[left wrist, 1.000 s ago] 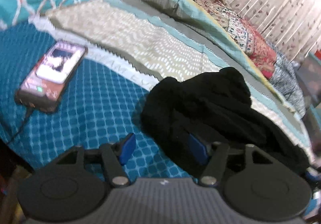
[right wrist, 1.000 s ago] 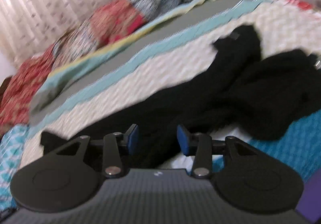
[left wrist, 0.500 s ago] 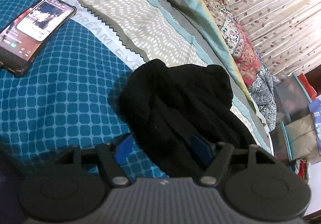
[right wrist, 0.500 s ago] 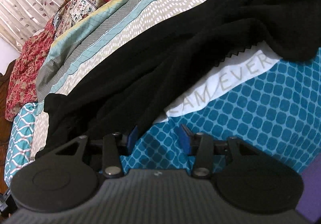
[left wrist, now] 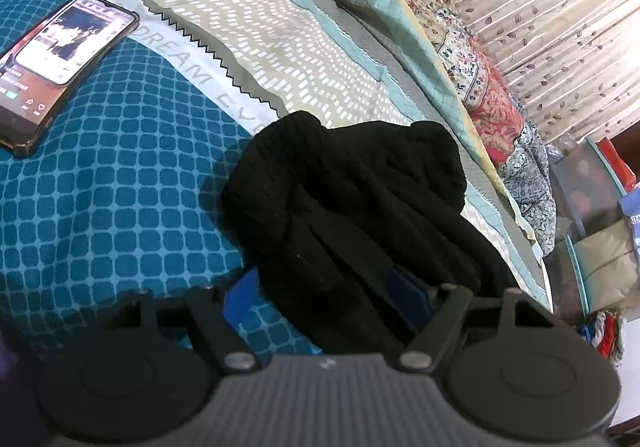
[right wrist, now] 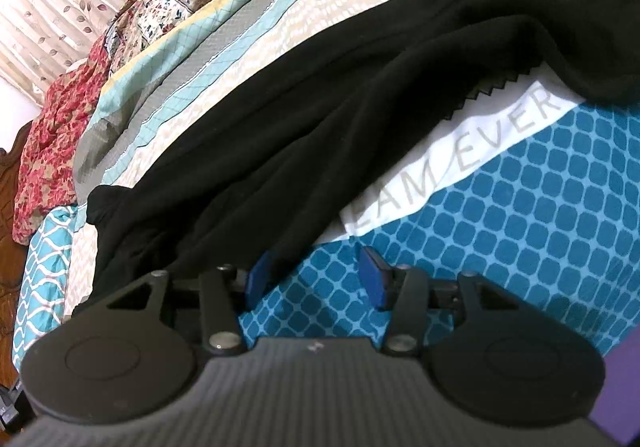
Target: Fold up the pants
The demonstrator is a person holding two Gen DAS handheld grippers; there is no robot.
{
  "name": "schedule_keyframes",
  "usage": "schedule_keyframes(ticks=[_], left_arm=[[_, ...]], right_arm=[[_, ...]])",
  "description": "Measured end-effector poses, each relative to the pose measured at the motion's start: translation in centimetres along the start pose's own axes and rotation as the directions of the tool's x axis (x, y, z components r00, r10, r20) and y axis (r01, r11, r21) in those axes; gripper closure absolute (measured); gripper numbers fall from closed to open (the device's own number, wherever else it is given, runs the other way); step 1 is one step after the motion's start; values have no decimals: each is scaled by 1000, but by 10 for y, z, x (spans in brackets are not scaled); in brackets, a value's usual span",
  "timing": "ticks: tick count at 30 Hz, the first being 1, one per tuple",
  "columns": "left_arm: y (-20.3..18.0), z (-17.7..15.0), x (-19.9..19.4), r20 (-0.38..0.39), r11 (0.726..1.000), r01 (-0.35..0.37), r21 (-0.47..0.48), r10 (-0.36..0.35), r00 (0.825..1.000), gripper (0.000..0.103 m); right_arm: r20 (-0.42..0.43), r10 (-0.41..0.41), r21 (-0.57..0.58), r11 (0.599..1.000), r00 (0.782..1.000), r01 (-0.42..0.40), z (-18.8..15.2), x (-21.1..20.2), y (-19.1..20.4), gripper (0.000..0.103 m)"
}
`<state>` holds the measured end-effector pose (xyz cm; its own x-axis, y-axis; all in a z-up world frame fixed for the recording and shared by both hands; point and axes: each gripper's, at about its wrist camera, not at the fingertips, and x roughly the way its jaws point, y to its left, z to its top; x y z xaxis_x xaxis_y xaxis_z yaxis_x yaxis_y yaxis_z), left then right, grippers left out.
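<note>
Left gripper [left wrist: 326, 297] opening, blue pads wide and straddling the bunched waist end of the black pants [left wrist: 360, 215] on the bed [left wrist: 120, 187], cloth between the pads but not pinched; phone [left wrist: 60, 63] lies well apart at far left. Right gripper [right wrist: 316, 275] also opening, about half spread, only bedsheet between its pads, left pad at the edge of a pant leg. To grip well, push each lower pad under the fabric edge, take a single layer at matching ends, then close before lifting.

Black pants [left wrist: 360, 199] lie on a teal-checked, beige-speckled bedsheet [left wrist: 120, 187] beside leaf-print curtains [left wrist: 552, 27].
</note>
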<state>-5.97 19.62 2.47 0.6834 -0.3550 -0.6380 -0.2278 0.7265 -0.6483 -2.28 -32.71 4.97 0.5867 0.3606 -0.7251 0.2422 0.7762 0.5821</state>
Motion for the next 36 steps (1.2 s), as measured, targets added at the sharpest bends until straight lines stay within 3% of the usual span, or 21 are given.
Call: schedule_keyframes(ticks=[9, 36], left_arm=[[2, 0, 0, -1, 1000, -1, -7, 1, 1000, 30], [2, -3, 0, -7, 1000, -6, 0, 6, 1000, 31]], right_arm=[[-8, 52, 18, 998, 999, -52, 3, 7, 3, 47], [-14, 59, 43, 997, 998, -58, -3, 10, 1, 47]])
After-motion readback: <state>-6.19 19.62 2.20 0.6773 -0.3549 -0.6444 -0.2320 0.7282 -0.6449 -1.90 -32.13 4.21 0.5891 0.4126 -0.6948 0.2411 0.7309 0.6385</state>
